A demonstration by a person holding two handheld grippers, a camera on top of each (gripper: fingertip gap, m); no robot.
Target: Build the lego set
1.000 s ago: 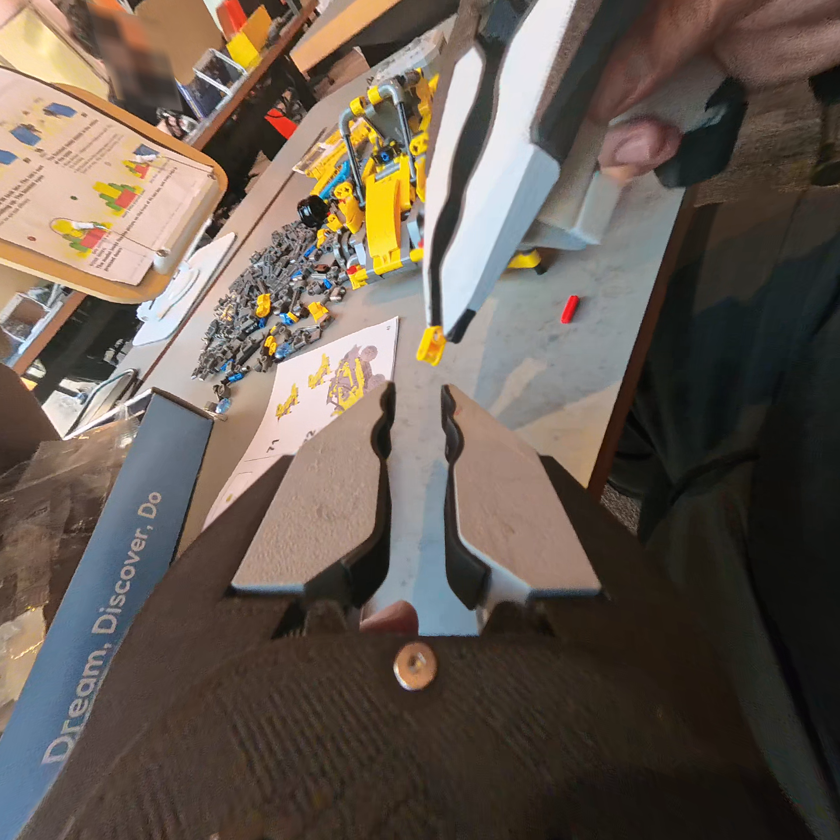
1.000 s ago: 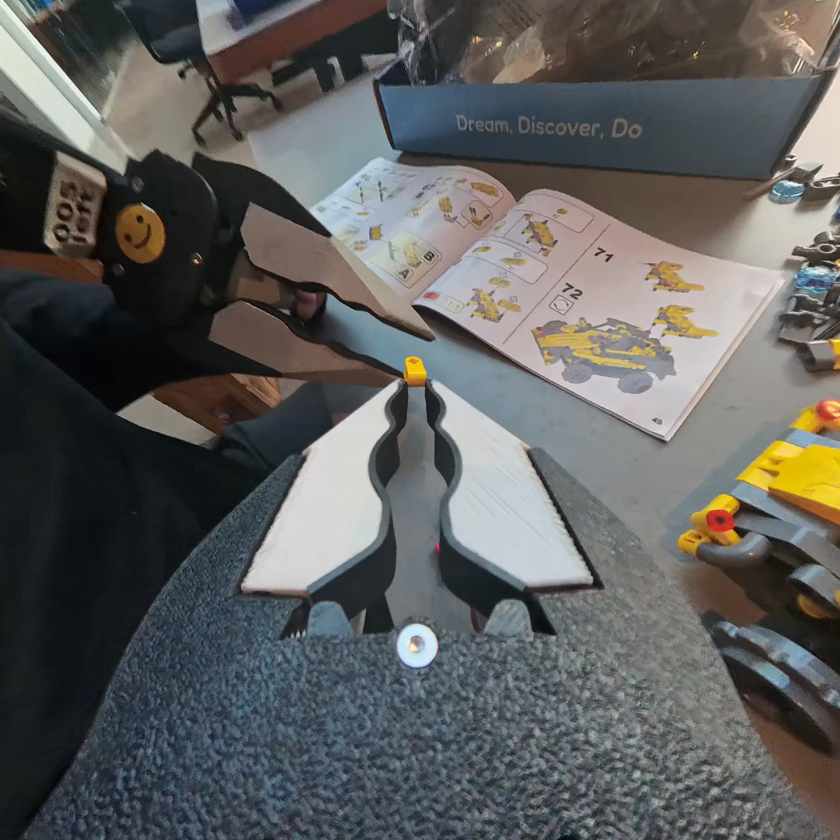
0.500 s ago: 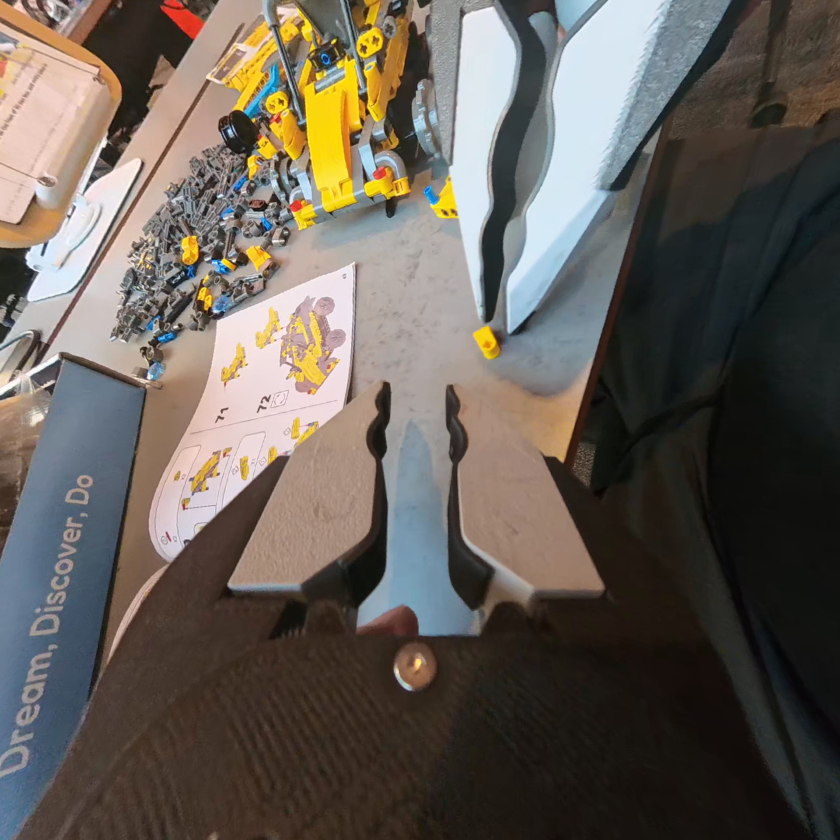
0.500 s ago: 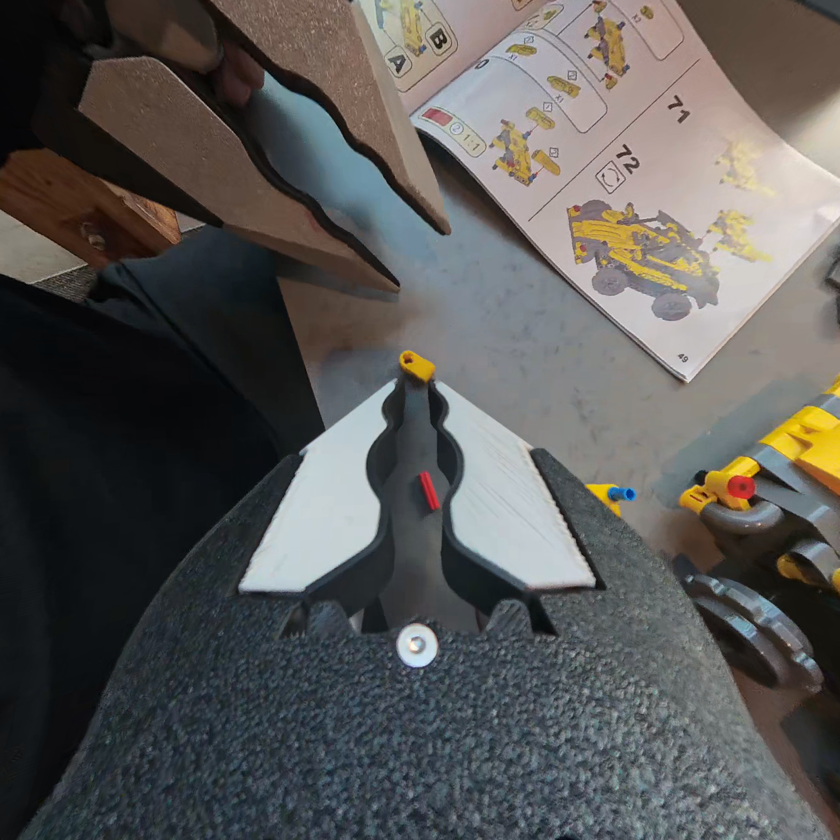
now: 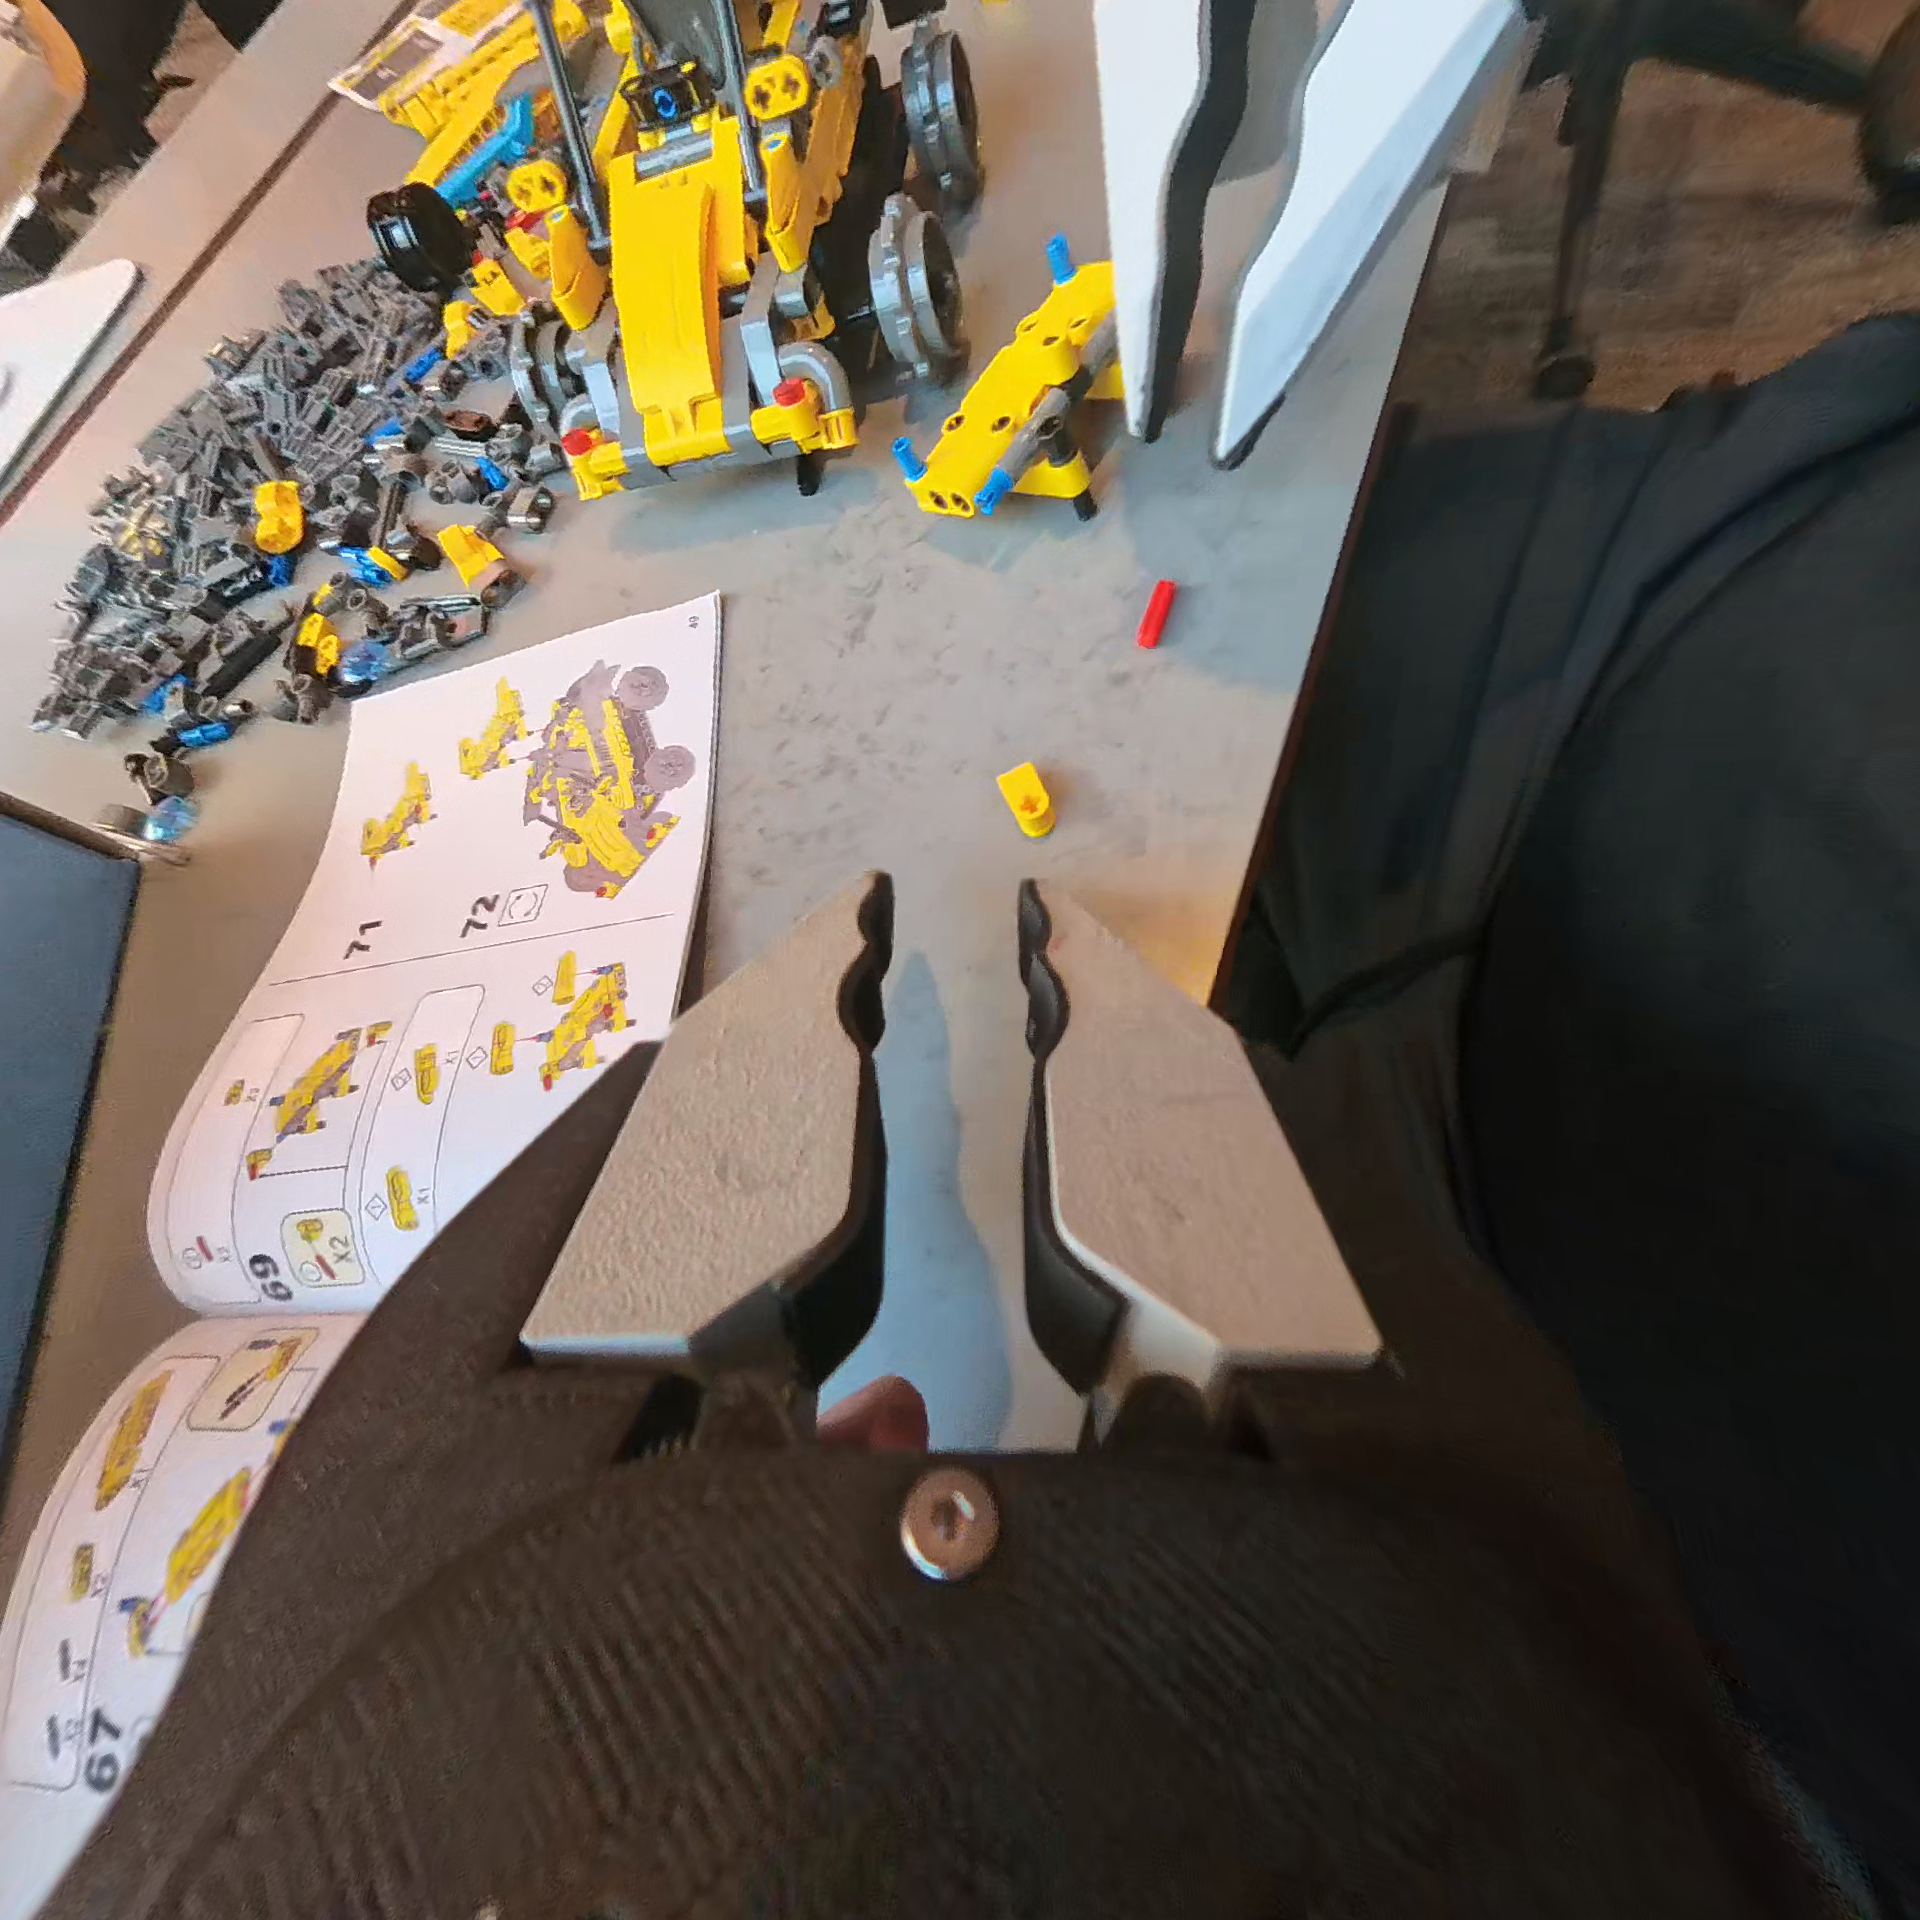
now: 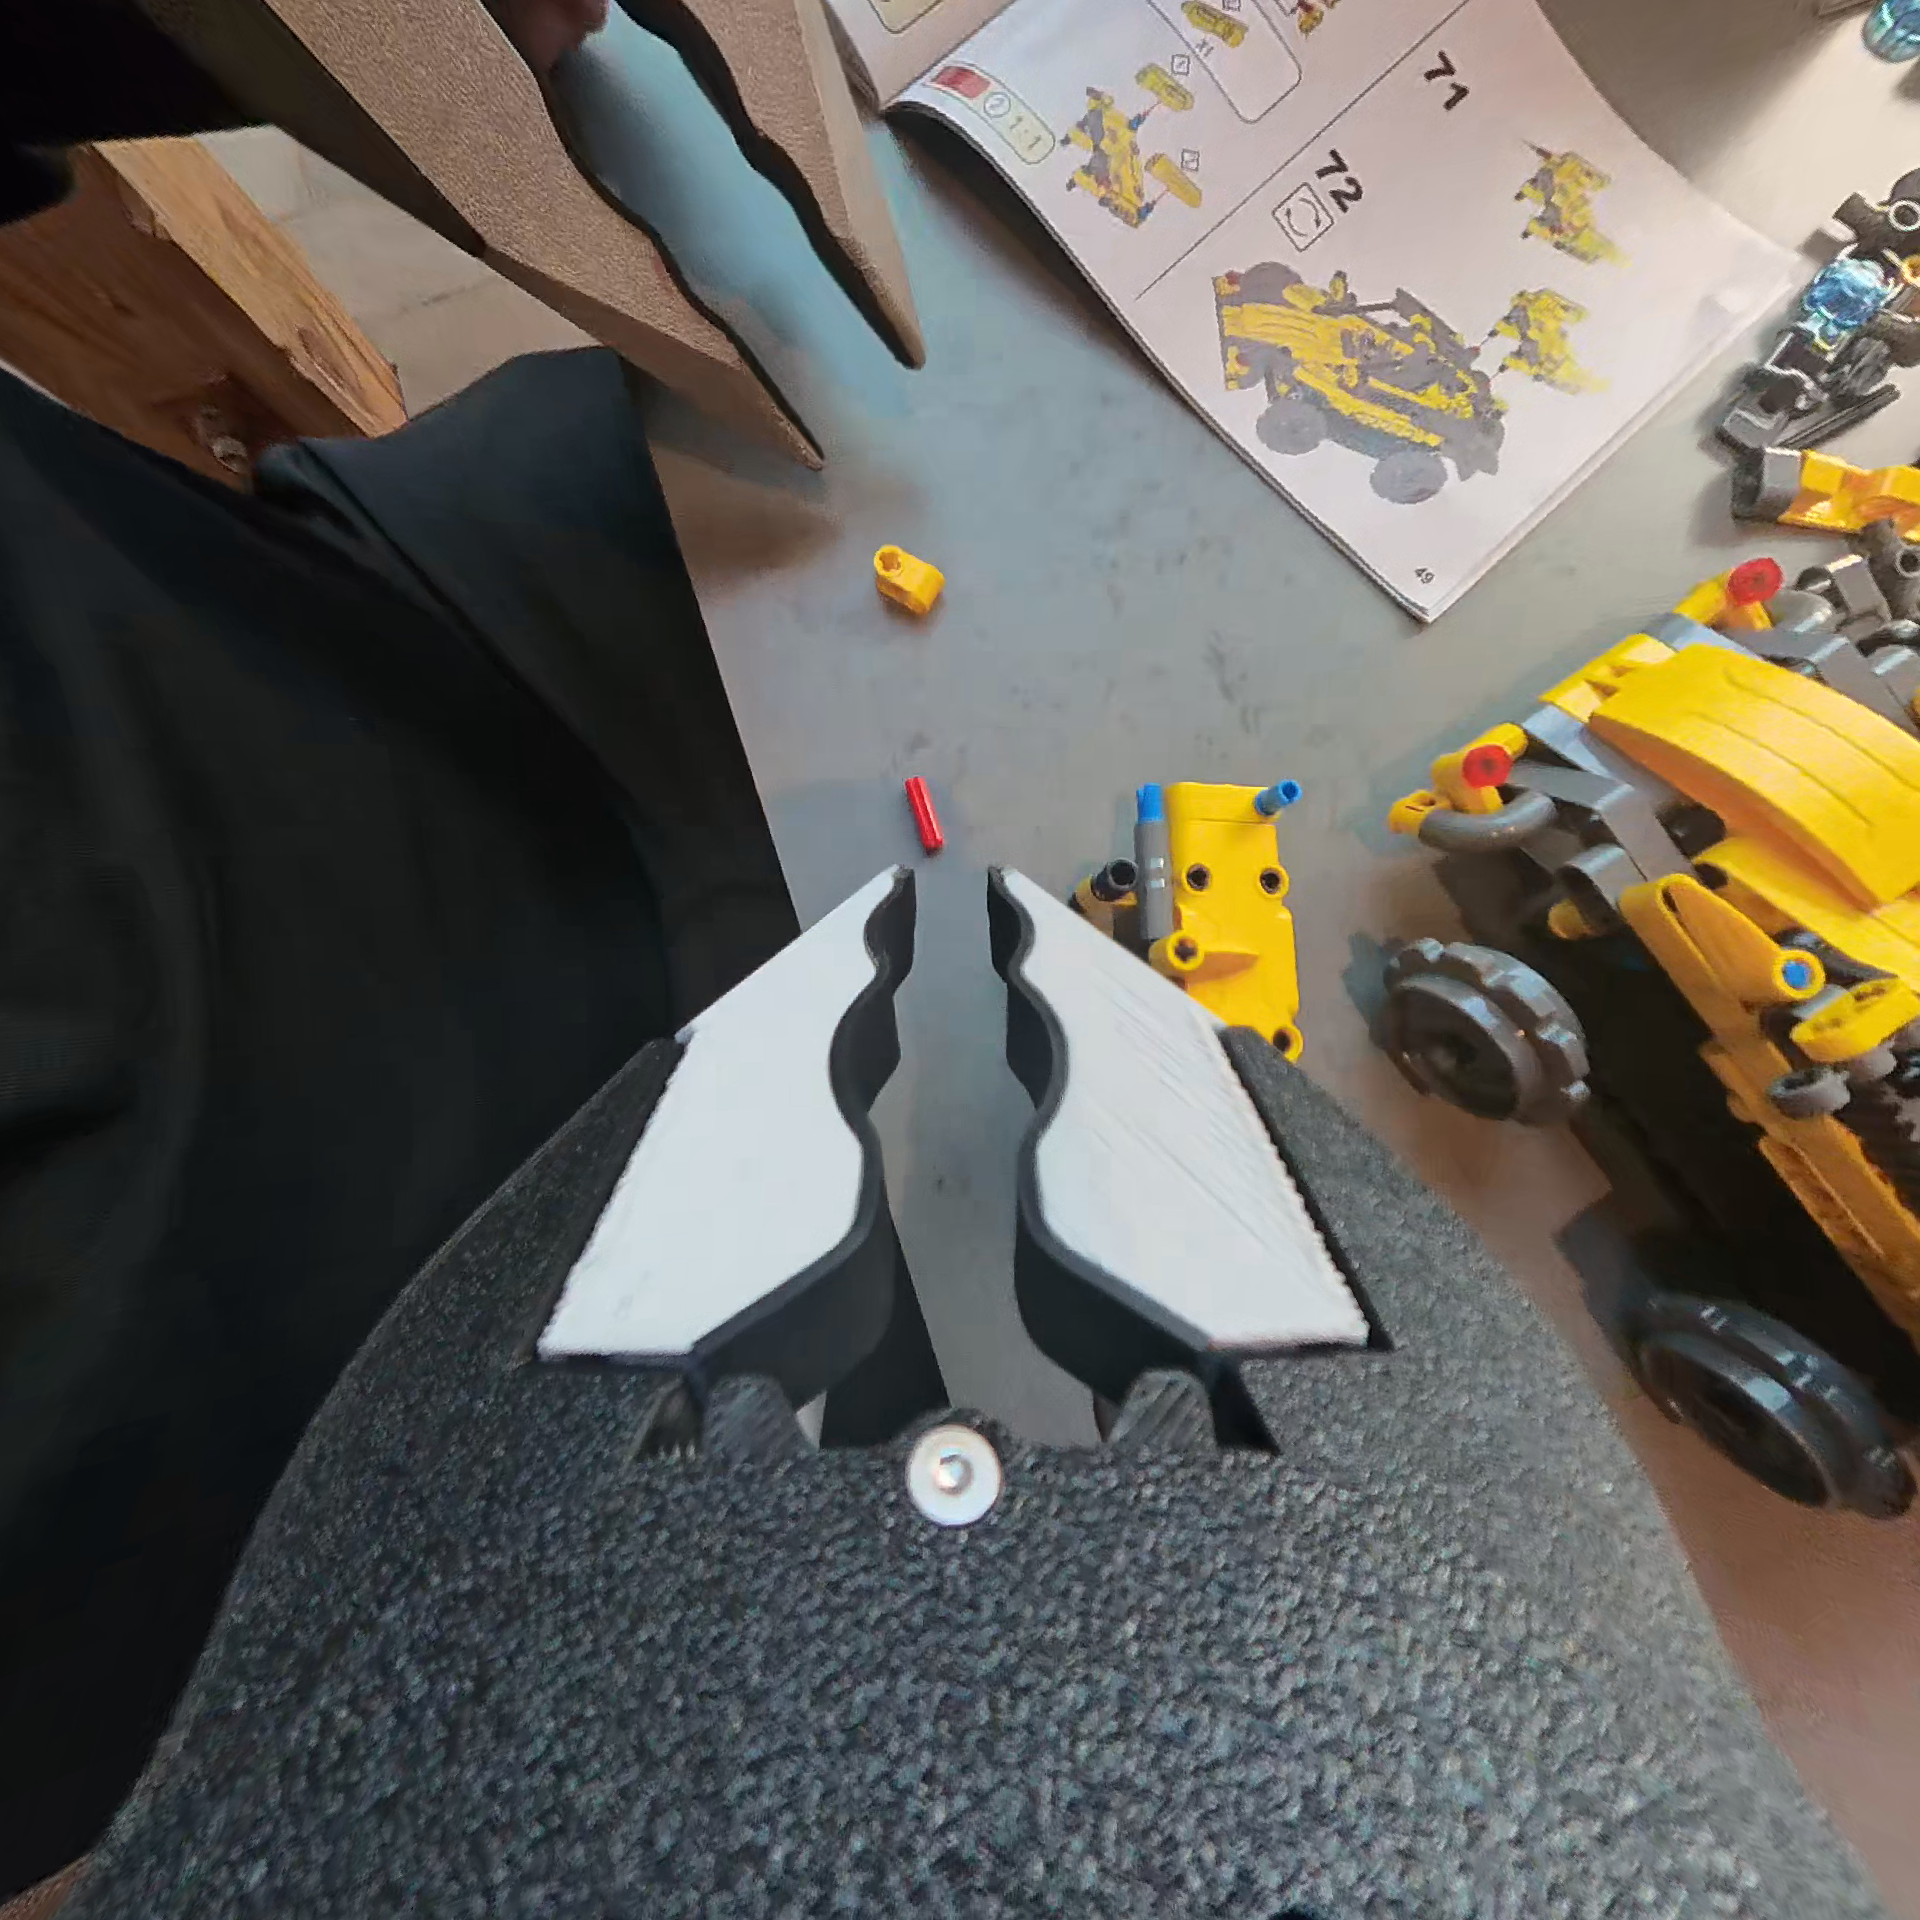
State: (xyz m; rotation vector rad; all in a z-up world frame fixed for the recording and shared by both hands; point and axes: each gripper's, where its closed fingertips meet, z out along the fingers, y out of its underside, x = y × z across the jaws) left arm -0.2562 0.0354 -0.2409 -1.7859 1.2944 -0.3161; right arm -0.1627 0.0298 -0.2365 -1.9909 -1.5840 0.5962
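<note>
One small yellow plastic connector, earlier pinched by our right gripper, now lies near the grey table's edge; both grippers, including our left gripper, hover parted, empty.

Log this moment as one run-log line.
left gripper: open, empty | right gripper: open, empty, near red pin | yellow connector: loose on table

Bare grey table lies ahead of the left gripper, broken only by a small yellow connector and, farther off, a red pin. The open instruction booklet hems the left; a yellow block vehicle and loose subassembly block the far side.
</note>
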